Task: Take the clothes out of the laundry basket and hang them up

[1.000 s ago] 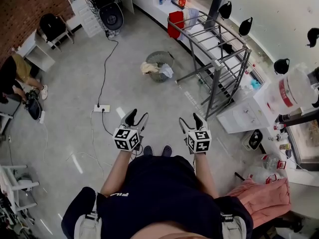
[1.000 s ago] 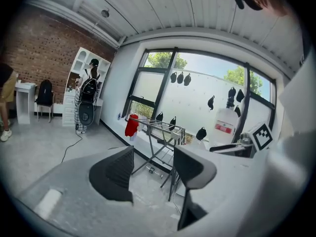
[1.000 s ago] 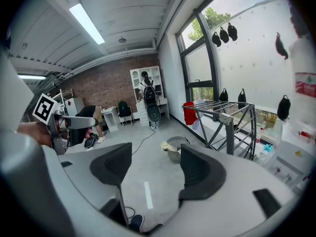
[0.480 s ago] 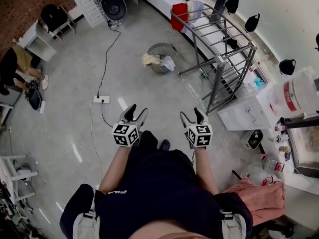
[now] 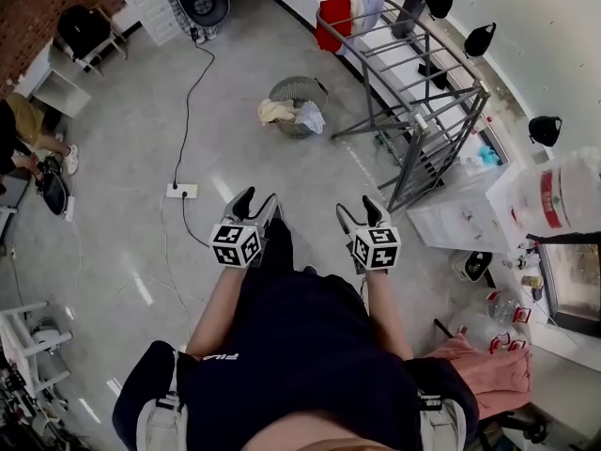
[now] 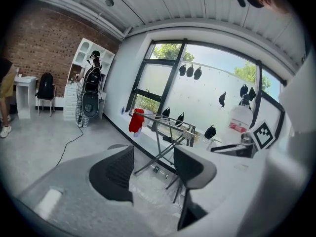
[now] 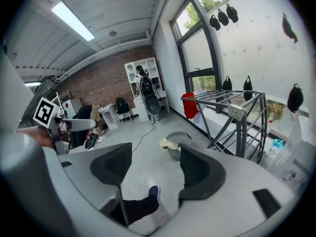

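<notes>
On the grey floor (image 5: pixel 122 158), well ahead of the person (image 5: pixel 310 346), the laundry basket (image 5: pixel 302 85) stands with clothes (image 5: pixel 282 112) in it, a beige piece and a white one hanging over its rim. Unloading has therefore not begun, as far as the pictures show. Left of the basket and nearer the person lies a white power strip (image 5: pixel 181 191). Nearer than the basket, just in front of the person, the left gripper (image 5: pixel 257 199) has its jaws apart with nothing between them, and its own view shows only distant floor and rack through the gap. Beside it the right gripper (image 5: pixel 358 209) likewise stands wide and empty. In its own view the basket sits far off beyond the gap. Right of the basket stands the metal drying rack (image 5: pixel 413 92), with a red garment (image 5: pixel 331 24) and a pale garment (image 5: pixel 366 9) already draped over its far end and most rails bare. I judge this to be the approach. Reaching the basket, lifting each piece and hanging it on the rack all remain.
</notes>
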Demonstrator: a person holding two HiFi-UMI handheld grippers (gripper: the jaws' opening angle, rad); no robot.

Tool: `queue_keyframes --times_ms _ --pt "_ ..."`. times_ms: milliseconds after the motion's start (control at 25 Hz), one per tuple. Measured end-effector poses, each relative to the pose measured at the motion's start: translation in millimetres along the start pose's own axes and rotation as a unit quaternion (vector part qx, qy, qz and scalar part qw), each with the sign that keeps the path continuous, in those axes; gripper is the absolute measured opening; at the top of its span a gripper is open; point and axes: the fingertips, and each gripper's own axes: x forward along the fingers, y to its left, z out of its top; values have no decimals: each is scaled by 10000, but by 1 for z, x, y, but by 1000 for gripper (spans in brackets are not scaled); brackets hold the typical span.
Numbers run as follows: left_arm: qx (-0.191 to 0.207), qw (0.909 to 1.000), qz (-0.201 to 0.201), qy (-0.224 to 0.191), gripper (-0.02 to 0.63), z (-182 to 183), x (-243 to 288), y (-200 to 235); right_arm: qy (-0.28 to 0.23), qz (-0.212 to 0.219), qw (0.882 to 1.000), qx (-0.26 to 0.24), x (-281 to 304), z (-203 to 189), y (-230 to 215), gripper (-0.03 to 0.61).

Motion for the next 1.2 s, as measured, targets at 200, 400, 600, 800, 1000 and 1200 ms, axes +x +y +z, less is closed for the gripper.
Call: queue_keyframes --times_ms 200,400,600,800,1000,1200 --pt "-43 9999 -70 94 240 35 55 50 98 5 9994 326 63 33 -12 307" --pt "-18 9994 -219 284 239 69 109 102 184 -48 9967 790 124 65 -24 307" --pt "250 9966 -555 555 239 90 156 140 321 -325 9931 1081 183 84 -44 307" --pt "374 9925 -743 893 239 93 206 169 412 -405 9905 1250 242 99 -68 307" --pt "401 9904 -731 1105 239 77 258 180 552 -159 9880 1431 312 80 -107 305" --pt "418 9920 -496 1082 239 57 324 208 632 162 9881 1393 412 56 -142 305"
